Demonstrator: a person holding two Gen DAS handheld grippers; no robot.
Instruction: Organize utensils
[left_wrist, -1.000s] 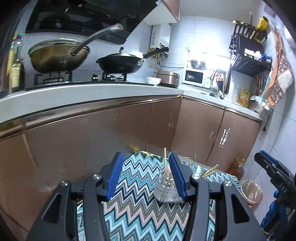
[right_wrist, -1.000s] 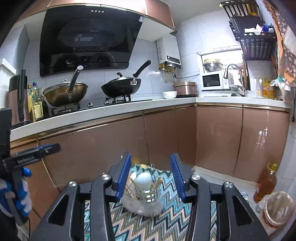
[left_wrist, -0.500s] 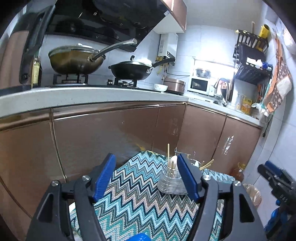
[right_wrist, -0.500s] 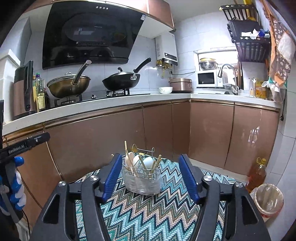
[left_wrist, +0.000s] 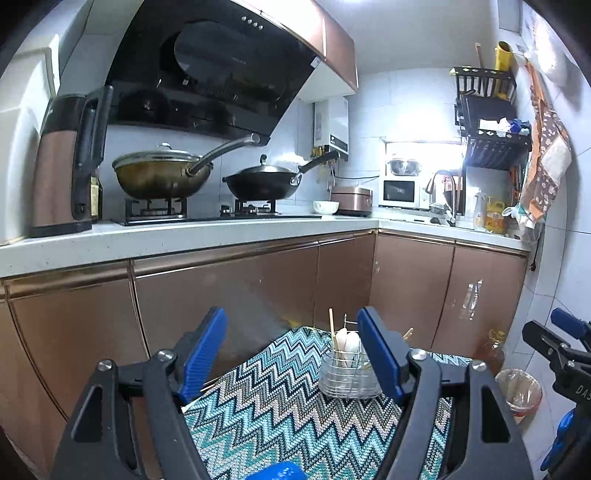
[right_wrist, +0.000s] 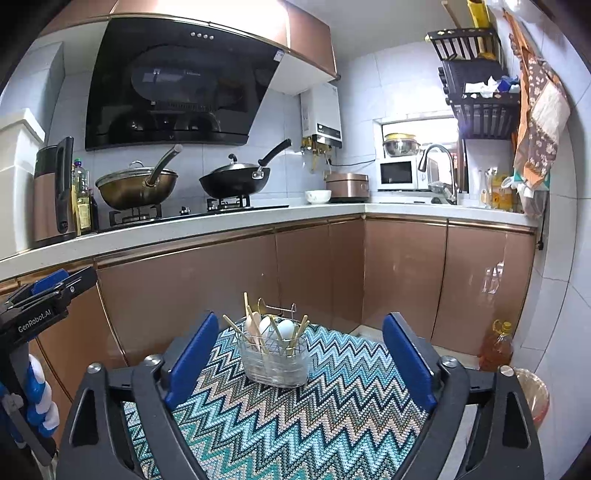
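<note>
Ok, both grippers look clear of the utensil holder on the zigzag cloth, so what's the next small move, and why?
Probably hold both back and stop. The utensil holder stands upright on the zigzag cloth with chopsticks and white spoons inside, no loose utensil shows, and the left gripper and right gripper are opening with nothing gripped.

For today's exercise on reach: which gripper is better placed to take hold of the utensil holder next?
Right, probably. The utensil holder sits centred ahead of the right gripper, whose jaws are opening; the left gripper's own finger partly hides it.
</note>
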